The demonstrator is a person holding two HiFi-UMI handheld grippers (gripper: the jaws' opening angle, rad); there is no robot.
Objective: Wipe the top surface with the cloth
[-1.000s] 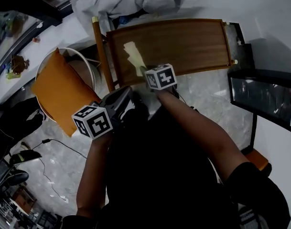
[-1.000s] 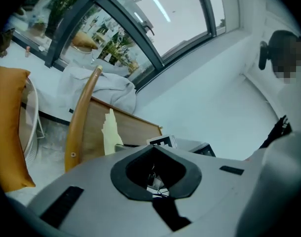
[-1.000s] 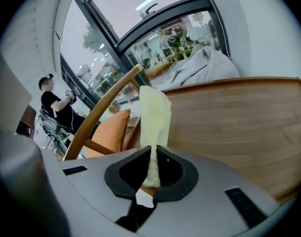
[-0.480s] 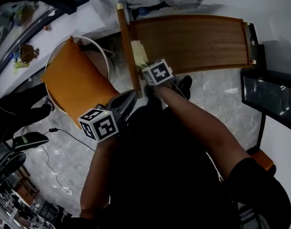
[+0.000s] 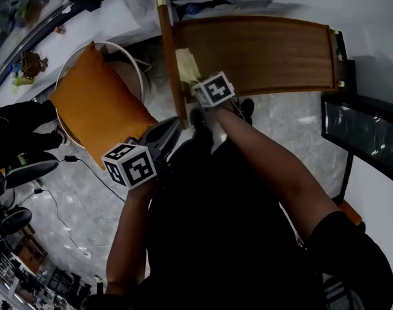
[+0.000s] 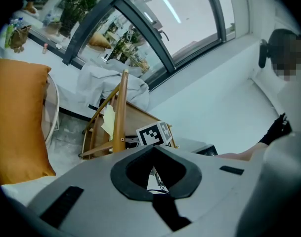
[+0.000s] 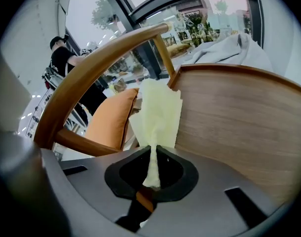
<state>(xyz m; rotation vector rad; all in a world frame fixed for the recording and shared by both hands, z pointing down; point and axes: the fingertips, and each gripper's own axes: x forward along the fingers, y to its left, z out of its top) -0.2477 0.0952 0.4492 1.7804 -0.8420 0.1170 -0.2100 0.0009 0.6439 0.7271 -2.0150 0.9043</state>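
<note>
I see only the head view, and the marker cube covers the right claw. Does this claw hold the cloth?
Observer: Yes. The right gripper view shows the right claw shut on the pale yellow cloth.
Operator: How is it gripped?
Observer: Only one narrow, bunched end sits in the jaws; the rest fans out over the wooden top surface.
Operator: And the left claw?
Observer: The left gripper view shows the left claw shut, with nothing between its jaws.
</note>
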